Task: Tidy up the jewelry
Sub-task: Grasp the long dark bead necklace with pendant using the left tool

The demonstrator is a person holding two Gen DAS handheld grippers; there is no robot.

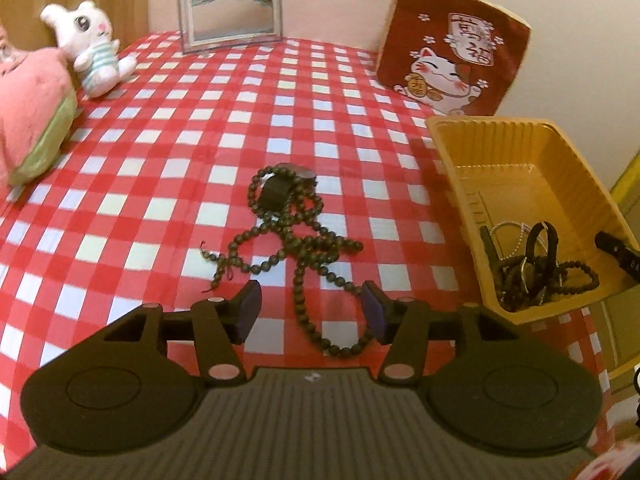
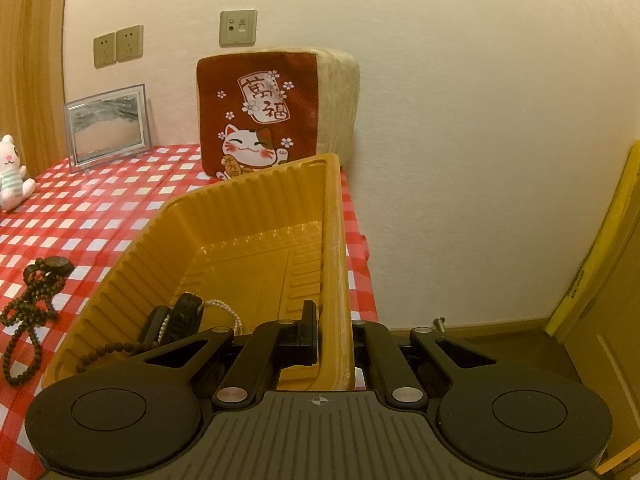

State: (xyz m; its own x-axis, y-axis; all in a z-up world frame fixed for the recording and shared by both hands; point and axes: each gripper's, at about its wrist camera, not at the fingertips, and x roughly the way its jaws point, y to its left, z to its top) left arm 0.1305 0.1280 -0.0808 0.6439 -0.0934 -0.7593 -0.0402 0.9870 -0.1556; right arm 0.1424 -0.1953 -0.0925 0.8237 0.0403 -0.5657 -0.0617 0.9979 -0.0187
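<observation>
Left gripper (image 1: pixel 311 312) spread wide, empty, held low over the red-checked tablecloth (image 1: pixel 140 184). Directly ahead between the two fingers, a long dark beaded necklace (image 1: pixel 304 248) in a loose tangle on the cloth, its nearest loop right between the pads without touching them; at the far end of the strand, a dark watch (image 1: pixel 286 182) resting among the beads. Ahead and to the right of that tool, the yellow plastic tray (image 1: pixel 520 136), with bead bracelets (image 1: pixel 568 276), a black strap and a pale chain heaped in its near corner. Right gripper (image 2: pixel 334 336) closed narrow on the tray's right wall (image 2: pixel 334 264), one finger inside, the other outside. Farther ahead of both tools, at the wall, a lucky-cat cushion (image 2: pixel 260 120) and a clear photo frame (image 1: pixel 230 8); far left, a white plush rabbit (image 1: pixel 94 46) and a pink plush (image 1: pixel 32 108).
</observation>
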